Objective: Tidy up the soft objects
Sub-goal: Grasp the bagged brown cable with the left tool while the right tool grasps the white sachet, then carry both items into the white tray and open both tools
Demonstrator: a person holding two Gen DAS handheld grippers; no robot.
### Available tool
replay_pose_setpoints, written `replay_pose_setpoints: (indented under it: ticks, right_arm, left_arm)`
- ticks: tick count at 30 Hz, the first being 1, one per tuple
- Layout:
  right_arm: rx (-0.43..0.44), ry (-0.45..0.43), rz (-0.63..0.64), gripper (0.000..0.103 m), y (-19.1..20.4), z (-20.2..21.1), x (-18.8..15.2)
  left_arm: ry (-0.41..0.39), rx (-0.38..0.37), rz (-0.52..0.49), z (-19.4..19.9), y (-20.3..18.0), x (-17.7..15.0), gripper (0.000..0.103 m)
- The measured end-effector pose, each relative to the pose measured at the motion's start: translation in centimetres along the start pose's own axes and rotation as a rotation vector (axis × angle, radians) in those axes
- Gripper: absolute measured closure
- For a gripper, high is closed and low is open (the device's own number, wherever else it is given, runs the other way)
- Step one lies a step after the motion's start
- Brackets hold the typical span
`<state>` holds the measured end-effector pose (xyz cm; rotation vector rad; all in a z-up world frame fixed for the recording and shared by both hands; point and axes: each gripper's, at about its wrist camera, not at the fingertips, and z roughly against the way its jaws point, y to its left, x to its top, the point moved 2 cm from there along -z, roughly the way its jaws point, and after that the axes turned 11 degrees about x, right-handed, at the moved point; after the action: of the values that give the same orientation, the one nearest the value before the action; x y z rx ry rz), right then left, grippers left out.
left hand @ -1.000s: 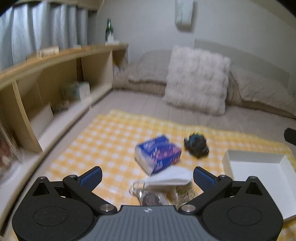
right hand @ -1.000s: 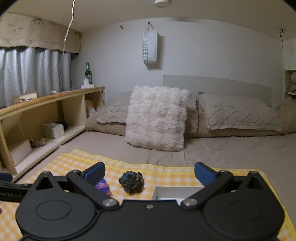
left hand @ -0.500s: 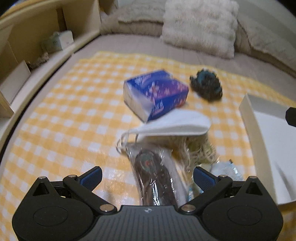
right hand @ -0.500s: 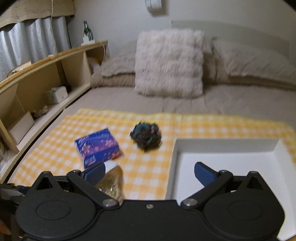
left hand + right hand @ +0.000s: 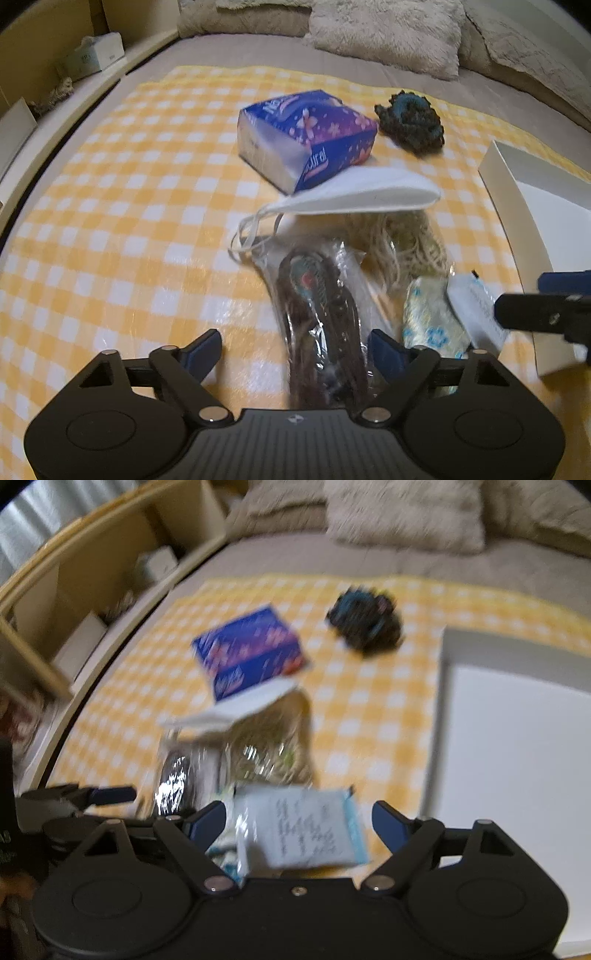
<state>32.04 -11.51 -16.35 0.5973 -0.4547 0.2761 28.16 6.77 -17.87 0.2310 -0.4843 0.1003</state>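
Observation:
On a yellow checked cloth lie a blue tissue pack, a dark blue-green scrunchie, a white face mask, pale string in plastic, a clear bag with a dark item, a floral pouch and a pale sachet. My left gripper is open, low over the near end of the clear bag. My right gripper is open above the sachet; it also shows at the right edge of the left wrist view. A white tray lies to the right.
A wooden shelf unit with small boxes runs along the left of the bed. A fluffy cushion and beige pillows lie at the far end, beyond the cloth.
Both grippers have tilted down and moved closer to the pile of items. The right gripper has come in over the sachet beside the tray. The items lie where they were.

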Motion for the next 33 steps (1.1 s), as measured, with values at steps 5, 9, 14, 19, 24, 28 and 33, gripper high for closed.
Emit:
replay_pose_setpoints:
  ticks: [5,9,14,19,24,28,33]
  right_arm:
    - [-0.035,0.066,0.053,0.02,0.3,-1.9,-0.8]
    - [-0.036,0.093,0.061,0.027,0.2,-2.8,-1.0]
    - [-0.004,0.111,0.047,0.031,0.4,-3.6,-0.8]
    - [0.015,0.105,0.063,0.06,0.6,-3.2,-0.7]
    - [0.017,0.095,0.091,0.084,1.1,-2.7,-0.7]
    - [0.008,0.074,0.12,0.092,1.8,-1.6,-0.8]
    - [0.013,0.033,0.123,0.096,2.1,0.2,-0.9]
  left_arm:
    - [0.003,-0.038,-0.007,0.1,1.4,-0.6,0.044]
    - [-0.009,-0.037,0.009,0.6,2.8,-0.8,0.055]
    - [-0.003,-0.047,0.004,0.3,3.9,-1.3,0.055]
    - [-0.003,-0.054,-0.001,0.4,4.0,-1.5,0.059]
    - [-0.006,-0.056,-0.003,0.6,3.9,-1.3,0.065]
    - [-0.014,-0.058,-0.003,1.0,3.9,-1.5,0.071]
    - [-0.026,-0.061,0.0,1.5,4.1,-1.5,0.075]
